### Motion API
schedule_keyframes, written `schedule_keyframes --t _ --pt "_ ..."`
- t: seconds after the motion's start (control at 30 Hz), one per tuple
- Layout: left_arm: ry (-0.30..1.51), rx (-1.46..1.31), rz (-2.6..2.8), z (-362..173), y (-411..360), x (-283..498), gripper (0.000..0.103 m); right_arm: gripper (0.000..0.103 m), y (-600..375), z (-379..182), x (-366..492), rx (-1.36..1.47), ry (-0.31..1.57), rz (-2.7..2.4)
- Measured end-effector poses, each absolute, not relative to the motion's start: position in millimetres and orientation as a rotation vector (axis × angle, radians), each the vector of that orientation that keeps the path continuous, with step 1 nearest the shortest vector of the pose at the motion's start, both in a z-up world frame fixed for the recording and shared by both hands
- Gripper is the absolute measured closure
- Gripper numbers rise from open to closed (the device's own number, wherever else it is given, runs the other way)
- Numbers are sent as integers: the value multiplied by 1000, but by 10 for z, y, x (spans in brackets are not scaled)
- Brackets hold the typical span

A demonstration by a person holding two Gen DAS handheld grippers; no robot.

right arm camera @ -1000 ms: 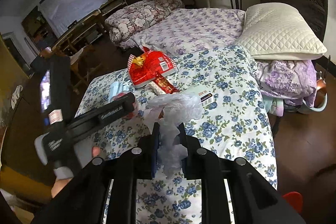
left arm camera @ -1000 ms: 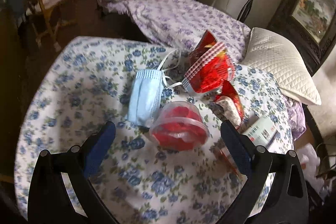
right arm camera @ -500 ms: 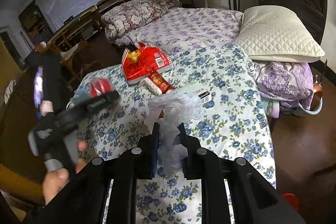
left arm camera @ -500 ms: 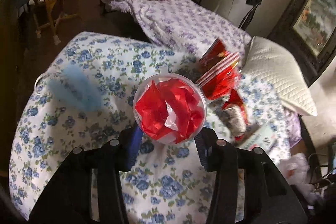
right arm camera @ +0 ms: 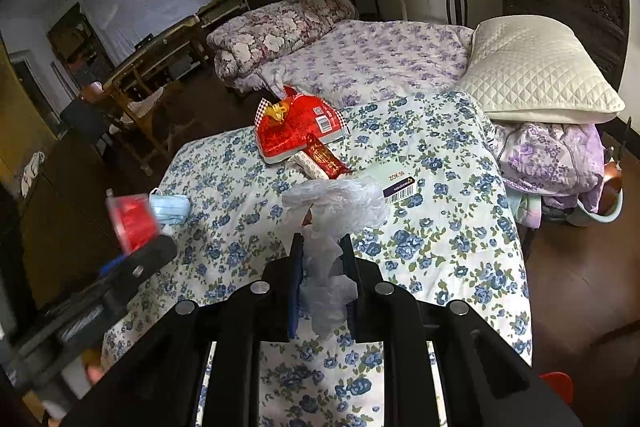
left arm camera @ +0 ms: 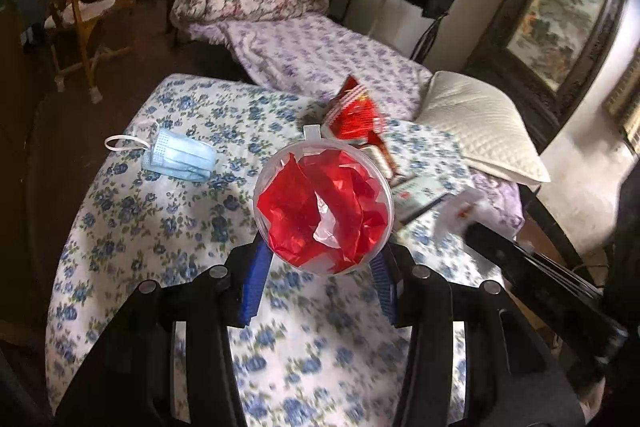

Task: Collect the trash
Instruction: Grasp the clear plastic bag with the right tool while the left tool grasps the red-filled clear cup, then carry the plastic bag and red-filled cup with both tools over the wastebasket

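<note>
- Left wrist view, far left: dark floor runs along the left edge of the bed (left arm camera: 160,227) with its blue-flowered sheet; a wooden chair (left arm camera: 86,23) stands well back.
- A blue face mask (left arm camera: 180,157) lies flat near that left edge, ear loop reaching toward the drop, with bare sheet all around it.
- Centre: the left gripper (left arm camera: 320,273) is clenched on a clear plastic cup (left arm camera: 324,207) stuffed with red wrapper, blue pads against its sides, the cup raised off the sheet and tilted mouth-first toward the camera. Its jaws have just been closing, with the cup between them.
- Behind the cup a red snack bag (left arm camera: 354,115) sits at the far edge, a white card (left arm camera: 420,195) just right of it.
- Right: a cream pillow (left arm camera: 476,131) overhangs the far right corner.
- Right wrist view, left: the cup (right arm camera: 132,223) shows blurred over the mask (right arm camera: 170,209).
- Centre: the right gripper (right arm camera: 322,279) is pinched on a crumpled clear plastic bag (right arm camera: 334,211), which billows above the fingers.
- Right: open flowered sheet runs to the bed's right edge, then bare dark floor.
</note>
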State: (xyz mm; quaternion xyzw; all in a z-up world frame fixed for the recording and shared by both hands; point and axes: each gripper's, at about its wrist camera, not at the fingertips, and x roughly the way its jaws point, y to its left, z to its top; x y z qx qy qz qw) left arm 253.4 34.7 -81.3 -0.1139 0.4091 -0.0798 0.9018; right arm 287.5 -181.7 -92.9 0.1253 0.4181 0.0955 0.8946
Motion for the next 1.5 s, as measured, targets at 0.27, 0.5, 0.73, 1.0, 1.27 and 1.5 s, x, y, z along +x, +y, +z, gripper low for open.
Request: schedule_keyframes --t 0.27,0.5,0.73,1.0,1.27,1.5 --pt "859 -241 -176 -779 363 2140 57 84 -1872 -793 2776 262 825 192" --pt "838 -233 -196 -687 355 1782 57 84 -1829 -688 2630 283 791 202" --pt "809 -182 -249 -515 193 1496 57 84 -1829 -552 2169 272 729 220" --pt "776 -127 -420 -283 -402 1181 57 84 -2648 -461 1244 189 687 42" --pt "773 -35 -684 -279 -1608 775 57 84 -3894 -632 284 165 749 -213" --pt "790 46 -865 -414 -2569 400 57 84 -4508 -1008 -325 209 827 -314"
